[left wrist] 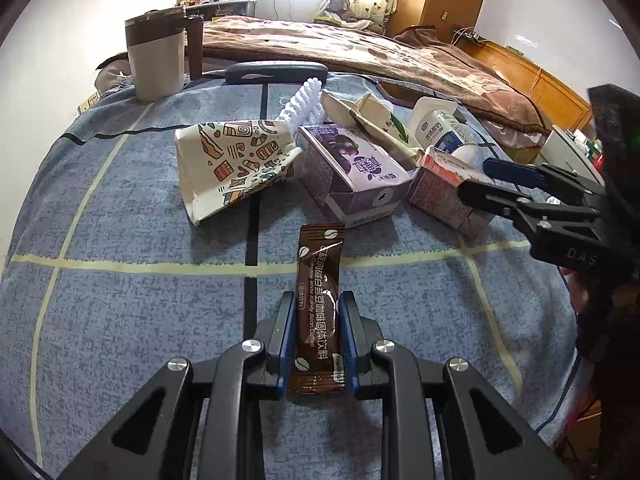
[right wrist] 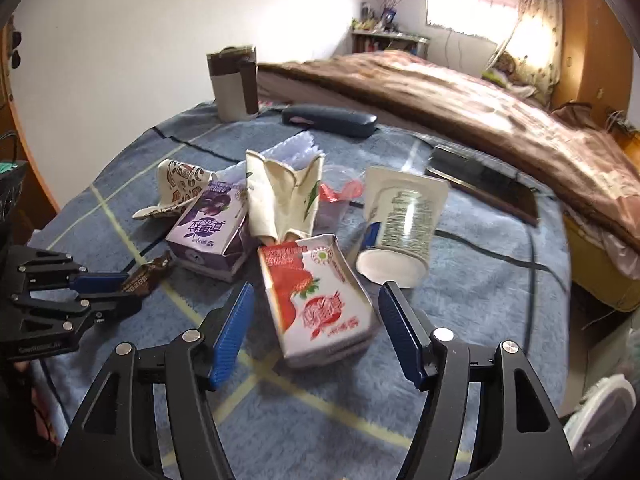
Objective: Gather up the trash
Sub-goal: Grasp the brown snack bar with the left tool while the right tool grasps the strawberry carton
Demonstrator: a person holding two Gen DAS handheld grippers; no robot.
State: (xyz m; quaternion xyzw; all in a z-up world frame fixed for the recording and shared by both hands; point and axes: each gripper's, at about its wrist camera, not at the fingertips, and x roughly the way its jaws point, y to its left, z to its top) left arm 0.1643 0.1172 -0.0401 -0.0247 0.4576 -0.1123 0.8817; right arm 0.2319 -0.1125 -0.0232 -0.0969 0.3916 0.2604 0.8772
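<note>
Clamping coffee sachet (left wrist: pixel 320 312): left gripper (left wrist: pixel 316 344) | right gripper (right wrist: pixel 316 336) wide apart, straddling strawberry carton (right wrist: pixel 320 300)

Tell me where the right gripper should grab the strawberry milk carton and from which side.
Grip the strawberry milk carton across its two long narrow sides, near the middle, coming in from the near end. It lies flat on the blue blanket, lengthwise toward the right gripper, whose open fingers already stand on either side of it. Avoid the far end, which looks torn open and would likely crush.
</note>
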